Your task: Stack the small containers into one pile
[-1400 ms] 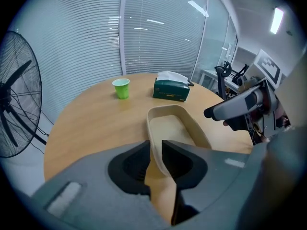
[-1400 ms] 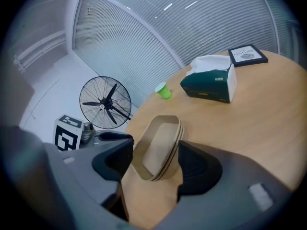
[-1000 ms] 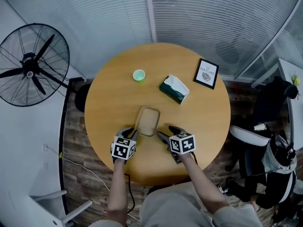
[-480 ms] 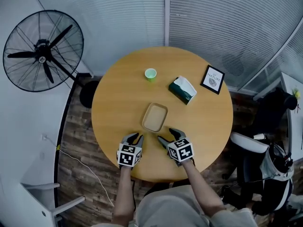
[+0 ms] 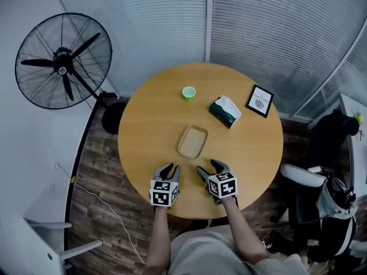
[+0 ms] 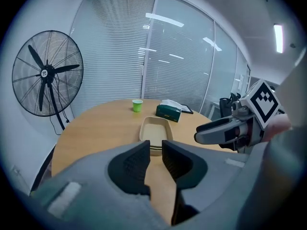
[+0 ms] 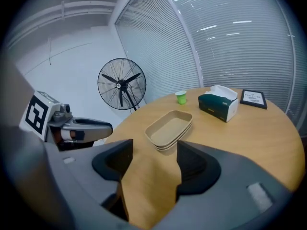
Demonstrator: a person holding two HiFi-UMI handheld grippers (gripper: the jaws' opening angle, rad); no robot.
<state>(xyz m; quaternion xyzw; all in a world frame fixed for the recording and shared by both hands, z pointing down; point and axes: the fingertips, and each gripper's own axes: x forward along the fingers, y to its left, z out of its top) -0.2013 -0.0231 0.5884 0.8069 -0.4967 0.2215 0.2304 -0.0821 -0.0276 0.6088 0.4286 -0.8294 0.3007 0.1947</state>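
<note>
A pile of shallow beige containers [image 5: 192, 141] sits nested in the middle of the round wooden table [image 5: 143, 125]. It shows ahead of both pairs of jaws, in the left gripper view [image 6: 155, 130] and the right gripper view [image 7: 169, 128]. My left gripper [image 5: 169, 168] hovers near the table's front edge, short of the pile, its jaws [image 6: 156, 163] a narrow gap apart with nothing between them. My right gripper [image 5: 207, 168] is beside it, jaws [image 7: 154, 164] spread wide and empty. Neither touches the pile.
A small green cup [image 5: 188, 93] stands at the far side of the table. A dark green tissue box [image 5: 225, 111] and a framed card [image 5: 259, 100] lie at the far right. A standing fan [image 5: 63, 59] is on the floor to the left, chairs [image 5: 312, 179] to the right.
Both grippers have drawn back from the pile toward the table's front edge. A second ago the left jaws were at the pile's near rim; now they are clear of it.
</note>
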